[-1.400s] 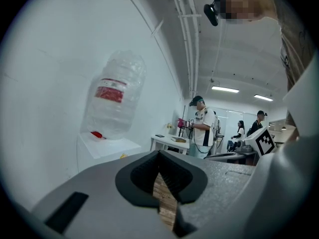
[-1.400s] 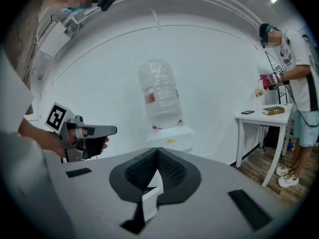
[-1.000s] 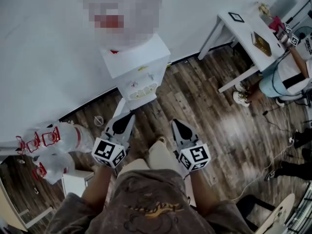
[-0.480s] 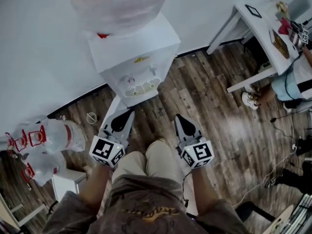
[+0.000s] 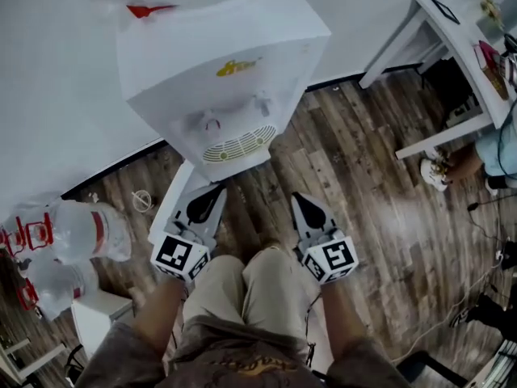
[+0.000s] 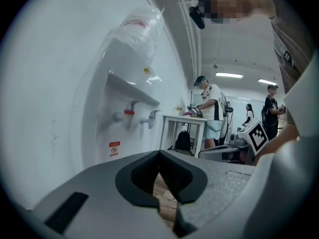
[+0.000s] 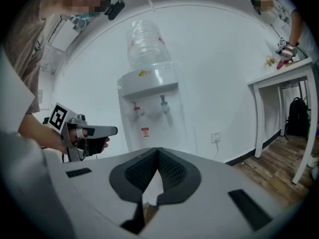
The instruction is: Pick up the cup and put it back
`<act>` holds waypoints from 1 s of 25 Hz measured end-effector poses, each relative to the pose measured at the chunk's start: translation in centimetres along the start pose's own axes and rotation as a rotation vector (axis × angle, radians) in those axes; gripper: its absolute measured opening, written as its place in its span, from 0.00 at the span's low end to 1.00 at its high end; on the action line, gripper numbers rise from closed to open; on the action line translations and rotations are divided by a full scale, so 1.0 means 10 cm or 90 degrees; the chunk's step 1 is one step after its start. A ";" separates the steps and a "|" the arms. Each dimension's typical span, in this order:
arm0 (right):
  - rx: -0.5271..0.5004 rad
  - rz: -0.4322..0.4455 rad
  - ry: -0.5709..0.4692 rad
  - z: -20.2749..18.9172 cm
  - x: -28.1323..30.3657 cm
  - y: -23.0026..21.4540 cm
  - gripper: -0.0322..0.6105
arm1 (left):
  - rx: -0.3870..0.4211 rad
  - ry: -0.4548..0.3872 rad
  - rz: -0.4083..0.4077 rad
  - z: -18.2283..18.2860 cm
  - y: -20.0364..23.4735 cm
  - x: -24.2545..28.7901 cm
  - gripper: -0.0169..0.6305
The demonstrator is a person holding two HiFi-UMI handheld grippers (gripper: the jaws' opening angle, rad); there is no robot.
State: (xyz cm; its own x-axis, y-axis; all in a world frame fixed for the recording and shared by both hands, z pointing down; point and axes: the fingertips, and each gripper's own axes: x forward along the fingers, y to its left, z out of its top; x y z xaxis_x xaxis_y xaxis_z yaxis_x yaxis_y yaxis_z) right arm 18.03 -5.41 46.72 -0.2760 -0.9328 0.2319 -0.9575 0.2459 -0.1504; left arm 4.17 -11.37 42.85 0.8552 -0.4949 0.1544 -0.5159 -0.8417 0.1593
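No cup shows in any view. A white water dispenser (image 5: 218,71) with a red tap (image 5: 211,123) and a grey tap (image 5: 262,103) stands against the wall ahead. My left gripper (image 5: 212,191) points at its base, jaws shut with nothing between them. My right gripper (image 5: 300,199) is beside it, a little to the right, also shut and empty. In the left gripper view the shut tips (image 6: 159,153) face the dispenser (image 6: 124,108) from low down. The right gripper view shows its tips (image 7: 158,151) closed, the dispenser (image 7: 149,108) ahead and the left gripper (image 7: 112,130) at the left.
Large water bottles (image 5: 77,229) lie on the wood floor at the left, next to a white box (image 5: 101,314). A white table (image 5: 452,47) stands at the right with a seated person (image 5: 501,144) beside it. Other people (image 6: 209,108) stand by that table.
The dispenser has grown much larger and nearer in the head view. Both grippers have come down together with the head, keeping side by side and shut.
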 end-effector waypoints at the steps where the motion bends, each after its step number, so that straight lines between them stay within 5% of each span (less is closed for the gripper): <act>1: -0.003 0.003 -0.001 -0.13 0.06 -0.03 0.05 | 0.000 -0.003 0.001 -0.12 0.04 0.04 0.03; 14: -0.016 0.016 -0.037 -1.46 0.48 -0.32 0.05 | 0.007 -0.023 -0.020 -1.62 0.32 0.40 0.03; 25: -0.013 0.007 -0.039 -1.71 0.57 -0.34 0.05 | 0.011 -0.021 -0.021 -1.94 0.42 0.23 0.03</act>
State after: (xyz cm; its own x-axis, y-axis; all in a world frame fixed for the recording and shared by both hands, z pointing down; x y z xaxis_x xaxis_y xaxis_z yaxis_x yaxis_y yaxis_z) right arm 18.25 -7.06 65.03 -0.2821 -0.9439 0.1715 -0.9560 0.2616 -0.1330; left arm 3.04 -11.85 62.77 0.8732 -0.4732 0.1164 -0.4863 -0.8614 0.1464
